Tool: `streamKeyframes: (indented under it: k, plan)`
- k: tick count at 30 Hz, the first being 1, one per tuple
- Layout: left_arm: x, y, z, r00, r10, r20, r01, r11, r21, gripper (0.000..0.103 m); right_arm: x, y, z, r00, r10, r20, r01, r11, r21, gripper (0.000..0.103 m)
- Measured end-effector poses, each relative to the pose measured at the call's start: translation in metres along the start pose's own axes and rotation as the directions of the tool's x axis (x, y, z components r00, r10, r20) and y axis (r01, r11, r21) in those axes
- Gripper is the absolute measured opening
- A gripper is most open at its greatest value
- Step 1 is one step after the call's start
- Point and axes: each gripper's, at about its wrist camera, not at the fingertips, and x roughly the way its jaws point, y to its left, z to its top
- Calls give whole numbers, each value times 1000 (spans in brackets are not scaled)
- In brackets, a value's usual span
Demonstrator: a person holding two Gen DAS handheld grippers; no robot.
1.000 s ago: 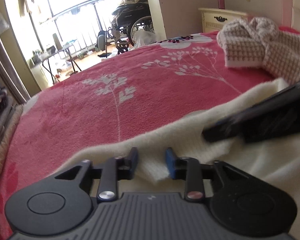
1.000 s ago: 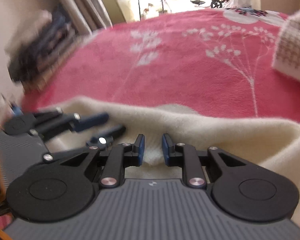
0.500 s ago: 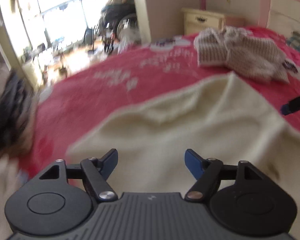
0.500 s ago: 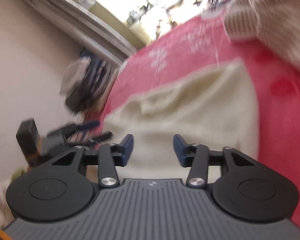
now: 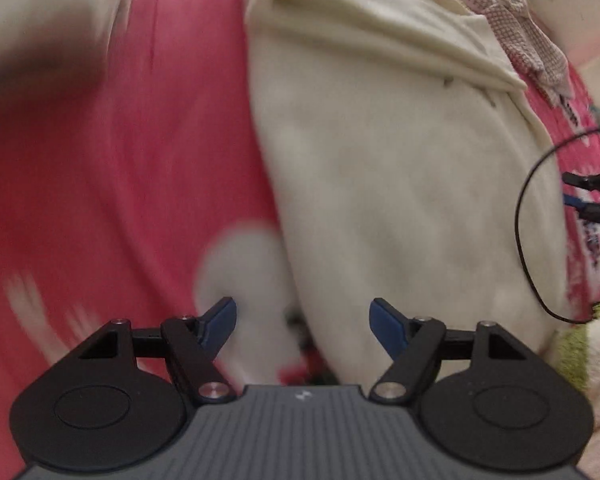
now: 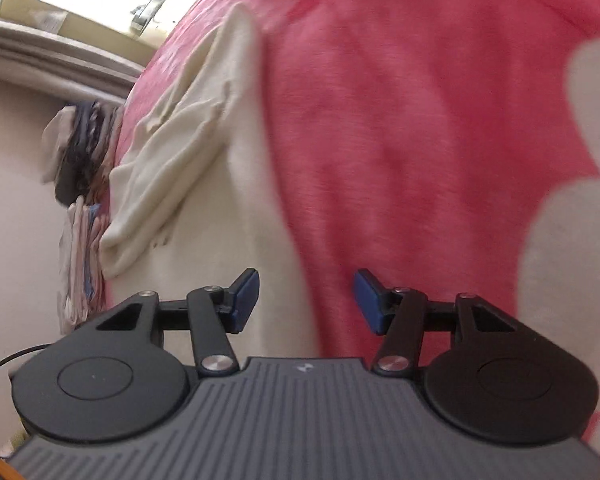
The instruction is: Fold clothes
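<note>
Now both tools empty over the cream garment [image 5: 400, 184]: left tool [image 5: 303, 320] closing, right tool [image 6: 305, 300] opening.

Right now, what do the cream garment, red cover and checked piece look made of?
Cream garment: soft matte knit or fleece, probably; it creases loosely and shows no sheen. Red cover: plush, fuzzy-looking fabric with a printed white pattern; blur hides the weave. Checked piece: open, textured knit or waffle weave, going by the visible pink-and-white grid.

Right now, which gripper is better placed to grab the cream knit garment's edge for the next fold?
Probably either: left gripper and right gripper, jaws apart, each straddle an edge of the cream knit garment on the pink blanket.
</note>
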Motion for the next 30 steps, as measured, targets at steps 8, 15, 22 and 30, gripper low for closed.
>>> streamKeyframes:
  k: [8,15,22,30]
  plan:
    - [-1,2,-16,997,-82,-1,82,997,-18,59,10,-16,-20,987,135,-90,-126,988,94,52]
    - [6,-8,-32,995,-90,-37,92,994,64,46,28,3,-46,920,206,-332,-202,978,47,51]
    - [8,-23,-39,999,-42,-30,47,984,170,40,43,12,-79,811,194,-552,-208,977,37,46]
    - [6,-33,-48,998,-59,-35,66,972,225,13,50,25,-99,765,183,-618,-254,967,-27,12]
